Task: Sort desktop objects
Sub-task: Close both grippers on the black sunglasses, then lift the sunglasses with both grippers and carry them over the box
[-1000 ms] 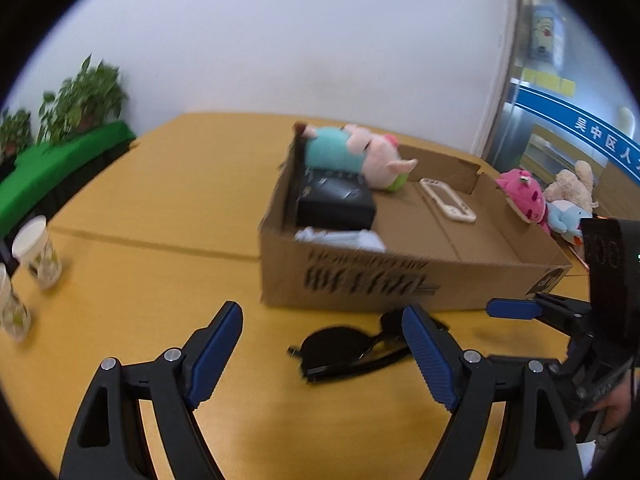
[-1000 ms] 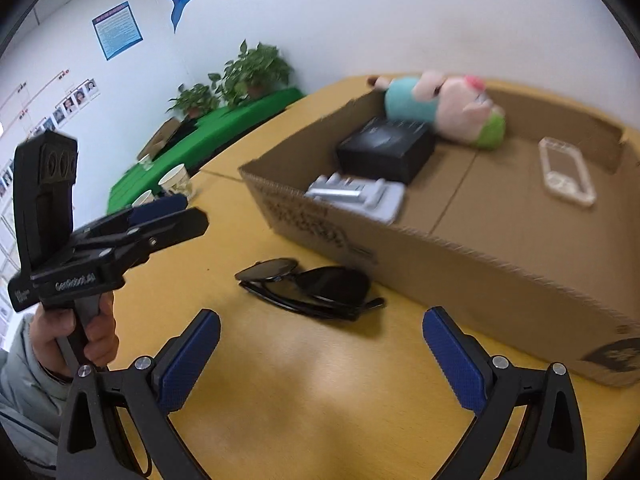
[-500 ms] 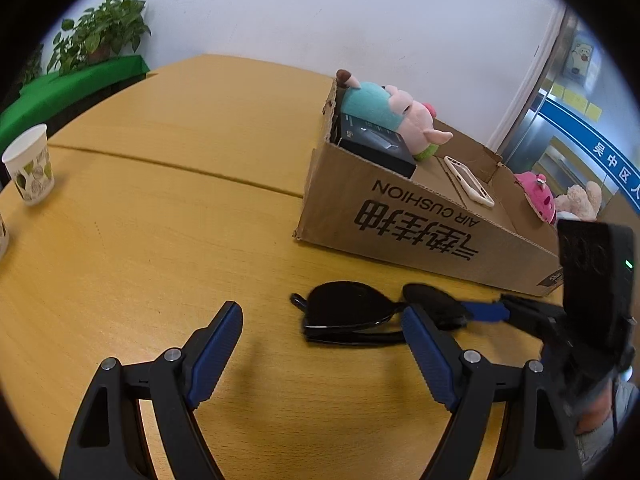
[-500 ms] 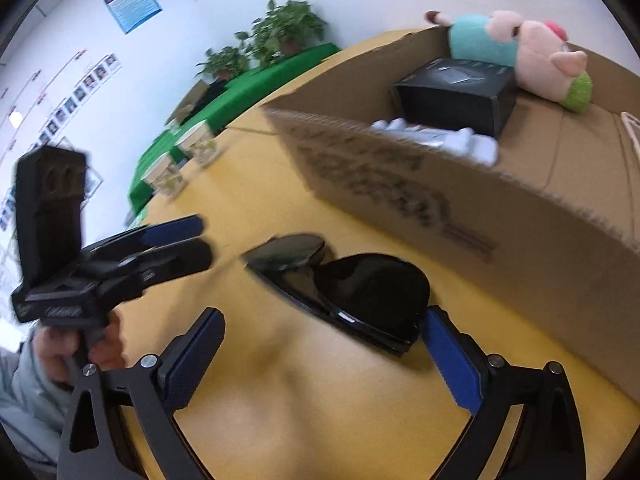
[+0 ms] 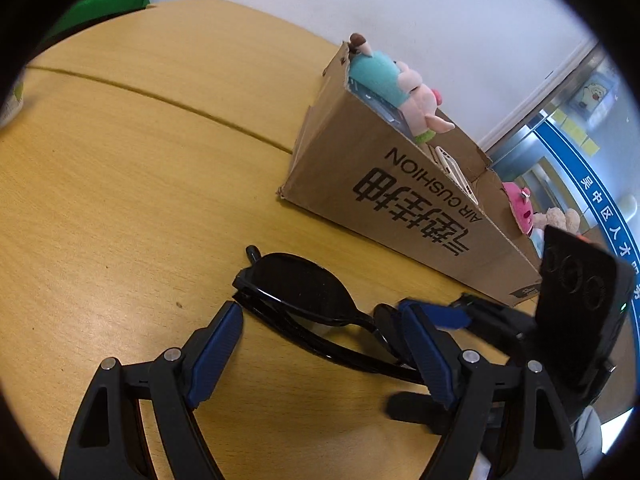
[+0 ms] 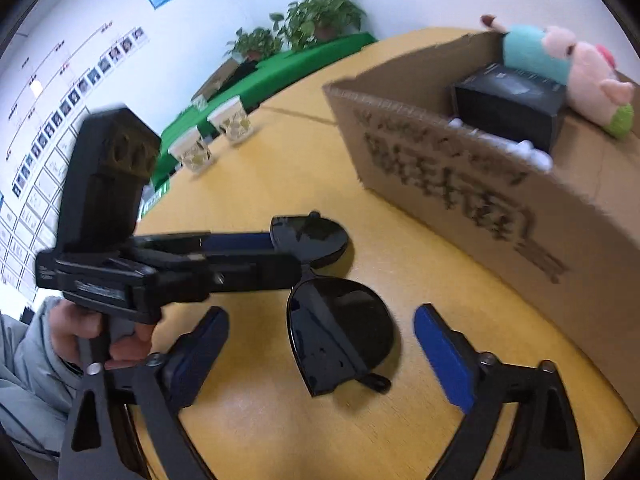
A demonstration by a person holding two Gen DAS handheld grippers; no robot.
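I bracket the sunglasses point(image 6: 340, 320) on the bench point(image 5: 120, 200) with both tongs: left tongs point(image 5: 320, 344) wide, right tongs point(image 6: 320, 344) closing around one lens; next, gripping and lifting toward the cardboard box point(image 5: 400, 200).

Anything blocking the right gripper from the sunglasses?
Nothing visible. One lens of the sunglasses already sits between the right gripper's closing jaws, untouched. The left gripper straddles the other lens.
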